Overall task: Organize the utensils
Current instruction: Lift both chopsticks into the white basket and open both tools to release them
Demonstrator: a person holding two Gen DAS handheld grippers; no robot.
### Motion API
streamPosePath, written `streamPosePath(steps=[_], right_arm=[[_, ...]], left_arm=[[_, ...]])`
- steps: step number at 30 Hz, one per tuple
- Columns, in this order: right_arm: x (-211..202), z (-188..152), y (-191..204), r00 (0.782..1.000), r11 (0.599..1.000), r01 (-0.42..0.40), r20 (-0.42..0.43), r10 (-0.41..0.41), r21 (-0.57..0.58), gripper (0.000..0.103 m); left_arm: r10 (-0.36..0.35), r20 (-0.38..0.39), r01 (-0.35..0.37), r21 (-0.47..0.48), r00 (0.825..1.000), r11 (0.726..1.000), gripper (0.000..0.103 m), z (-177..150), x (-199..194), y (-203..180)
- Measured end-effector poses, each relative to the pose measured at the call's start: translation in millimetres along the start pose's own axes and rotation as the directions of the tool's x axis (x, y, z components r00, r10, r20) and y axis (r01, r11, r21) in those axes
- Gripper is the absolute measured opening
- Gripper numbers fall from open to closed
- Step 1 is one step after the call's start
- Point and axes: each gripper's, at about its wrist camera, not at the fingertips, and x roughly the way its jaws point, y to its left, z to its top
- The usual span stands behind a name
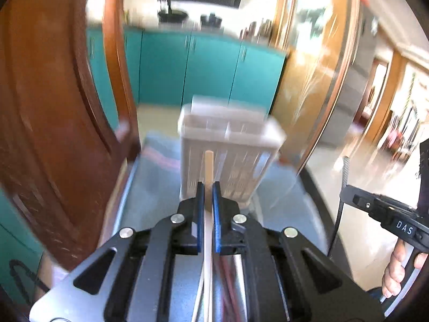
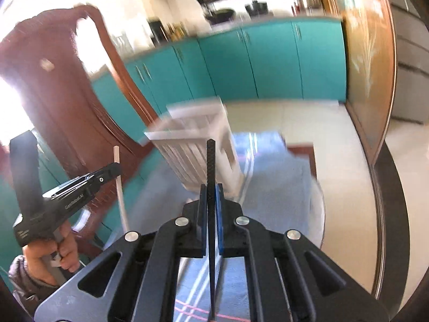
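A white slatted utensil holder (image 1: 230, 145) with several compartments stands on a blue cloth (image 1: 158, 177); in the right wrist view it (image 2: 198, 150) is blurred and looks tilted. My left gripper (image 1: 208, 190) is shut on a pale wooden chopstick (image 1: 208, 166) that points up in front of the holder. My right gripper (image 2: 211, 190) is shut on a black textured chopstick (image 2: 210, 161), its tip in front of the holder. The left gripper (image 2: 107, 174) with its pale chopstick (image 2: 119, 185) shows at the left of the right wrist view.
A dark wooden chair back (image 1: 53, 123) stands at the left. Teal kitchen cabinets (image 1: 187, 67) lie behind. A wooden-framed glass door (image 1: 316, 75) is at the right. The right gripper's body (image 1: 388, 214) shows at the right edge. The cloth has pink stripes (image 2: 193, 308).
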Motion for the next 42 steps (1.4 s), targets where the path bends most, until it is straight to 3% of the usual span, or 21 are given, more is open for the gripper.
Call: streamPosePath(steps=[5,10,14,18,20,23,26,34,40,42], right_arm=[[-40.2,35.6,11.2,0.991,1.000,-0.022,0.131,0.022,-0.004,0.007],[-48.4,84.0,17.5,0.977,1.000,-0.029,0.212,0.028,0.005,0.007],[-44.7,115.6,22.9,0.962,0.999,-0.037,0.271,0.030,0.019,0.007],[-38.1,134.3,26.1,0.940,0.998,-0.032,0.342,0.013,0.050,0.007],[-35.4,141.3,23.7,0.926,0.997,-0.026,0.377,-0.002,0.071,0.007],[-27.4,143.3,23.1,0.910,0.996,-0.008,0.413,-0.028,0.084,0.007],[-12.6,138.9,21.1,0.901,0.996,0.056,0.426,-0.083,0.075,0.007],[42.1,117.0,7.4,0.938,0.991,0.127,0.321,-0.135,0.046,0.007],[46.3,101.8,5.6,0.943,0.985,0.170,0.286,-0.168,0.019,0.007],[40.9,98.1,4.8,0.941,0.983,0.183,0.288,-0.179,0.013,0.011]], left_arm=[[-0.037,0.181,0.049,-0.061,0.983,0.997,0.007,38.1,-45.6,7.8],[-0.018,0.319,0.059,-0.122,0.947,0.991,0.007,92.1,-66.5,18.5],[-0.004,0.406,0.113,-0.245,0.914,0.963,0.007,126.1,-73.6,30.7],[0.087,0.476,0.100,-0.354,0.875,0.930,0.007,140.6,-62.6,47.9],[0.129,0.478,0.084,-0.400,0.869,0.912,0.007,140.4,-53.8,55.4],[0.164,0.470,0.066,-0.435,0.867,0.898,0.007,138.8,-33.8,59.4],[0.180,0.452,0.035,-0.427,0.874,0.904,0.007,139.2,-14.9,55.6],[0.199,0.354,-0.087,-0.308,0.914,0.947,0.007,130.4,22.2,27.3],[0.197,0.325,-0.126,-0.226,0.925,0.966,0.007,116.3,20.6,14.8],[0.197,0.321,-0.134,-0.209,0.926,0.969,0.014,110.8,16.3,13.9]])
